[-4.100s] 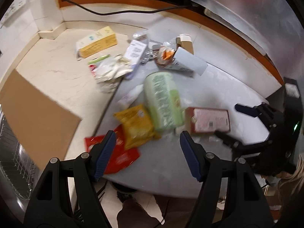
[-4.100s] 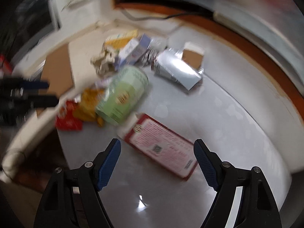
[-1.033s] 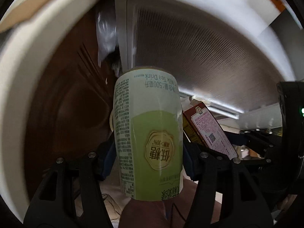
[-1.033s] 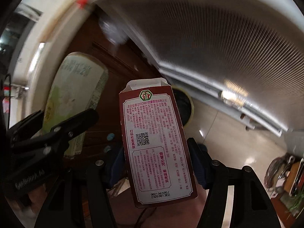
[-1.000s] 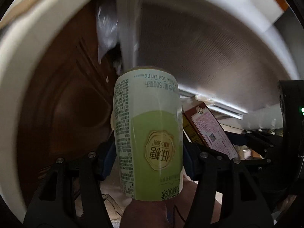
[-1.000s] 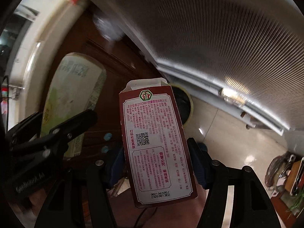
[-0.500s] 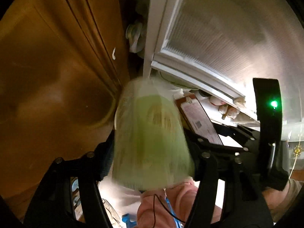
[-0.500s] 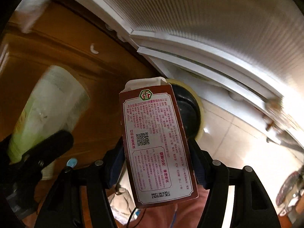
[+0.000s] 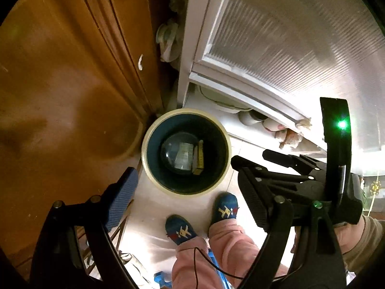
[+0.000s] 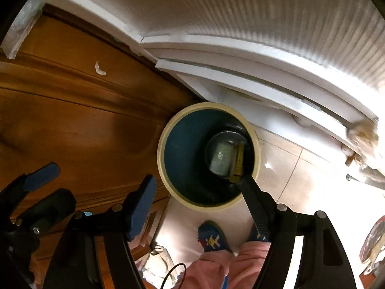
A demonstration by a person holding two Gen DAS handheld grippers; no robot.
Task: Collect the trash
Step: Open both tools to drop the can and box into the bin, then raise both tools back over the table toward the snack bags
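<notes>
A round bin with a cream rim and dark blue inside stands on the floor below both grippers. At its bottom lie the pale green drink bottle and, on edge beside it, the carton. My left gripper hangs above the bin, its jaws opening with nothing between them. My right gripper is over the same bin, its jaws opening too, empty, one finger crossing the rim. The bottle and carton show there as well. Each gripper appears in the other's view: right, left.
A brown wooden cabinet door stands left of the bin, and a white ribbed panel rises behind it. A person's feet in blue socks and pink trouser legs stand on the pale tiled floor just before the bin.
Both grippers sank toward the floor with the bottle and the carton between their jaws. The jaws have spread, and both items now lie at the bottom of the bin.
</notes>
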